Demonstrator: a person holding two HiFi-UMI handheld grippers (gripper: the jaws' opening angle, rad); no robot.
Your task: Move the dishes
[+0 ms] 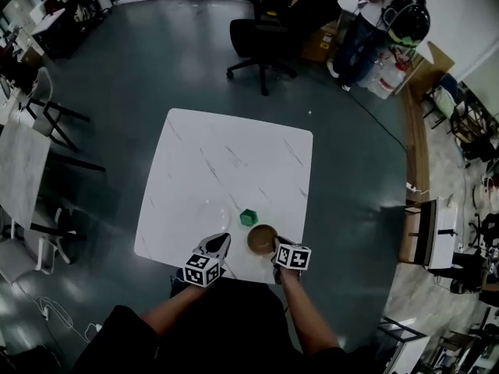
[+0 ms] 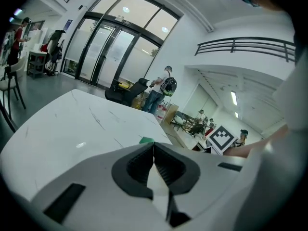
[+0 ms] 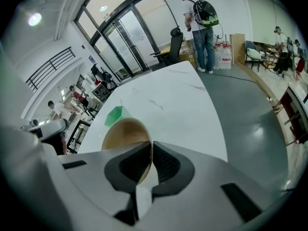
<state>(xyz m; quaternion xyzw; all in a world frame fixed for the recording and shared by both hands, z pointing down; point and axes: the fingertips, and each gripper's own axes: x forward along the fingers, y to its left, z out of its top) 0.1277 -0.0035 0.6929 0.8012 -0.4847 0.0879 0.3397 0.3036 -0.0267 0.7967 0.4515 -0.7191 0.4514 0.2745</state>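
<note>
Two-handed at the near edge of the white table (image 1: 226, 158): pinches the rim of the brown bowl (image 1: 261, 238) with the right gripper (image 3: 150, 146), jaws closed tight with the bowl's thin wall between the pads, bowl upright at the table's near edge, right of its middle; cannot tell whether resting on the table or raised off it. Holds the left gripper (image 2: 154, 146) pressed fully together with nothing between its jaws, over the same near edge, just left of the bowl. Leaves a small green block (image 1: 248, 217) on the table just beyond the bowl, toward the table's middle, apart from both grippers.
</note>
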